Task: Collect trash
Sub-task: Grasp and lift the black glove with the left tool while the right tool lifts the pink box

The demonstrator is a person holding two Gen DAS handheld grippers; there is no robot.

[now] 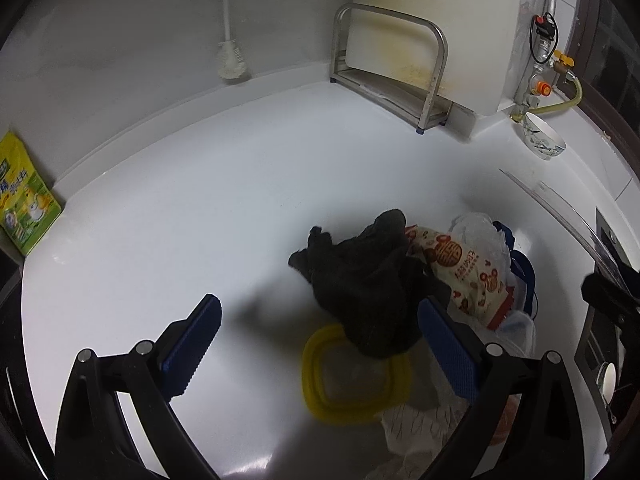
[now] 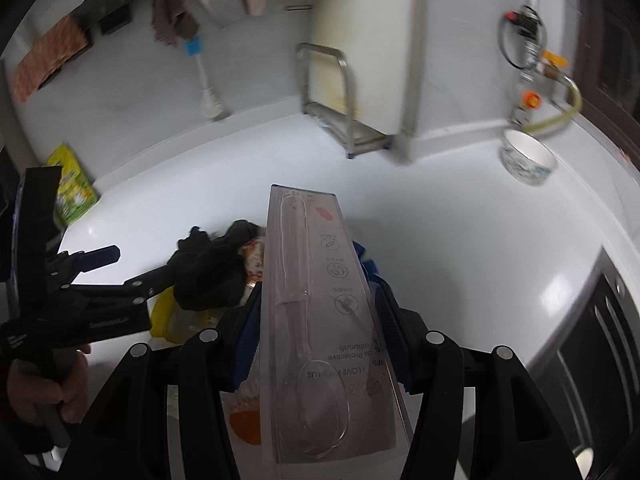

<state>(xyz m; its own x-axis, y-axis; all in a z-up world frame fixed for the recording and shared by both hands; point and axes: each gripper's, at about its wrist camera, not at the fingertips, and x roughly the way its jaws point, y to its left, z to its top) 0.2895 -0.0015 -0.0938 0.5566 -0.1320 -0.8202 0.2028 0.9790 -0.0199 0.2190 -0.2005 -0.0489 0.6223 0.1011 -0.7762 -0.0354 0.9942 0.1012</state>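
Observation:
A trash pile lies on the white counter (image 1: 160, 240): a black cloth (image 1: 360, 280), a printed snack wrapper (image 1: 468, 276), a crumpled clear plastic bag (image 1: 480, 232), a yellow-rimmed lid (image 1: 320, 380) and white paper (image 1: 412, 432). My left gripper (image 1: 320, 320) is open and empty, its fingers on either side of the cloth's near edge. My right gripper (image 2: 320, 320) is shut on a long clear plastic brush package (image 2: 316, 320), held above the pile's right side. The cloth (image 2: 212, 272) and lid (image 2: 168, 320) also show in the right wrist view, with the left gripper (image 2: 132, 268) beside them.
A steel rack (image 1: 388, 72) holding a stained white board stands at the back wall. A bottle brush (image 1: 230, 52) hangs on the wall. A yellow-green packet (image 1: 24, 200) leans at the left. A patterned bowl (image 1: 544, 140) sits at the back right below gas valves (image 1: 544, 60). A stove (image 2: 600, 340) lies to the right.

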